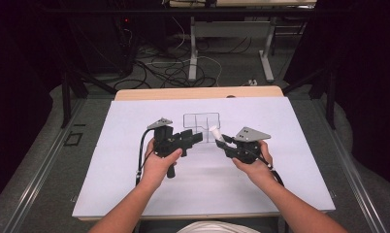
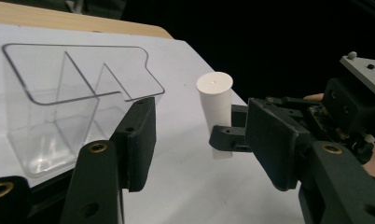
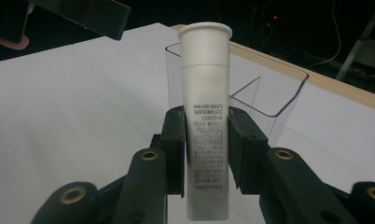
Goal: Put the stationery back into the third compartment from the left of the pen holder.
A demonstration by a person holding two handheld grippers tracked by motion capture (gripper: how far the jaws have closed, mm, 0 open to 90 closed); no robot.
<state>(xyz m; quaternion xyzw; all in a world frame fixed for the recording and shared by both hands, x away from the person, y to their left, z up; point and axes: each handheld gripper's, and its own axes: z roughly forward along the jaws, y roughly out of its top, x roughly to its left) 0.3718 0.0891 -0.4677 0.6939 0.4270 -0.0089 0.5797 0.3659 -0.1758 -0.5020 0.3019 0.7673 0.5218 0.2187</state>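
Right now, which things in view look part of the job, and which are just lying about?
Likely in use:
- white tube, clamped in the right gripper
- clear divided container, standing empty
- left gripper, open, facing the tube

Background:
- white sheet covering the table
- cables on the floor
- table legs beyond

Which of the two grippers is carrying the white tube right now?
The right gripper: its jaws are clamped on the white tube, cap end up. The left gripper is open and grips nothing.
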